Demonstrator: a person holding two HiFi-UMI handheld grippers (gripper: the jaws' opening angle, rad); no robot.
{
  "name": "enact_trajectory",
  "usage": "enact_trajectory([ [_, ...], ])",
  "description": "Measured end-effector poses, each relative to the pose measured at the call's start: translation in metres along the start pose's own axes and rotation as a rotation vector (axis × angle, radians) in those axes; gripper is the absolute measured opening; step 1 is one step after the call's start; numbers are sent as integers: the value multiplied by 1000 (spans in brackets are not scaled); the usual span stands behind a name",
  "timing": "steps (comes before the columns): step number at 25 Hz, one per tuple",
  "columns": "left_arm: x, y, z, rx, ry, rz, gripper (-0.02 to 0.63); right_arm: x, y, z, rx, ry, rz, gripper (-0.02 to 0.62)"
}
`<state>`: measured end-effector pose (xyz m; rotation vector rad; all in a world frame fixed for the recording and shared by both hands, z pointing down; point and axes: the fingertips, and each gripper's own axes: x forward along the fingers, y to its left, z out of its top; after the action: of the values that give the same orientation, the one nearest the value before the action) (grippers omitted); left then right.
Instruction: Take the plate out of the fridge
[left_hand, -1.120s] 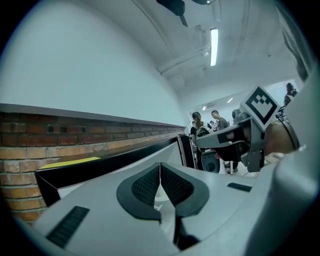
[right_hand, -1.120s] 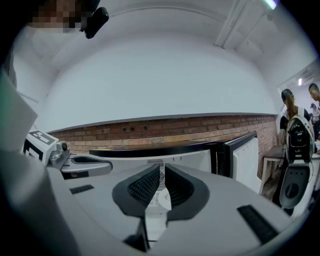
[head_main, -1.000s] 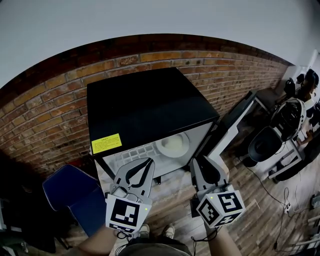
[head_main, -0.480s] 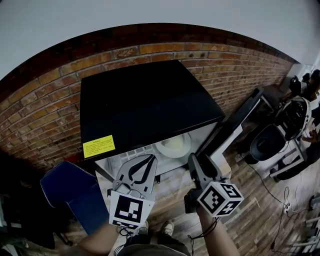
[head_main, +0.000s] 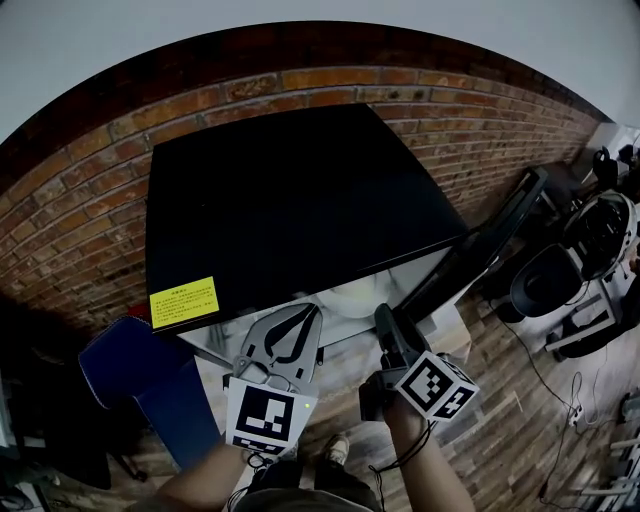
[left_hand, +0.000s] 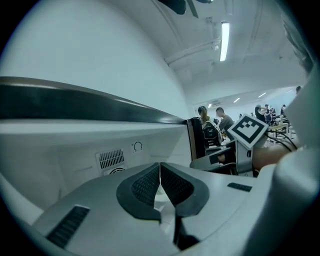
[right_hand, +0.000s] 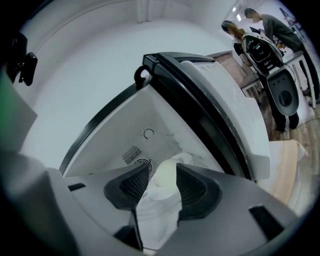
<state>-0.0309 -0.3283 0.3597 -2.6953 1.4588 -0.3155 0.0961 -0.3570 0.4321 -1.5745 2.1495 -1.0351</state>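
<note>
The black mini fridge (head_main: 290, 210) stands open, its door (head_main: 480, 250) swung out to the right. A pale plate (head_main: 352, 296) lies on the white shelf inside, half hidden under the fridge top. My left gripper (head_main: 303, 315) hangs shut and empty just before the opening; its pads (left_hand: 150, 181) meet. My right gripper (head_main: 384, 318), rolled on its side, sits beside it. In the right gripper view its jaws have just been opening and stand open (right_hand: 162, 169), with the plate (right_hand: 166, 176) showing in the gap farther in, untouched.
A brick wall (head_main: 80, 200) runs behind the fridge. A blue chair (head_main: 140, 380) stands close at the left. Black office chairs (head_main: 545, 280) crowd the right past the door. The open door (right_hand: 215, 115) flanks my right gripper. A vent (left_hand: 111, 159) marks the fridge's back wall.
Both grippers have come down and in toward the fridge opening. The right gripper has rolled, so its marker cube shows another face. The fridge top now hides more of the plate.
</note>
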Motion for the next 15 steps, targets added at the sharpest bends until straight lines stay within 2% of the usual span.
enact_trajectory([
  [15, 17, 0, -27, 1, 50, -7, 18, 29, -31, -37, 367, 52, 12, 172],
])
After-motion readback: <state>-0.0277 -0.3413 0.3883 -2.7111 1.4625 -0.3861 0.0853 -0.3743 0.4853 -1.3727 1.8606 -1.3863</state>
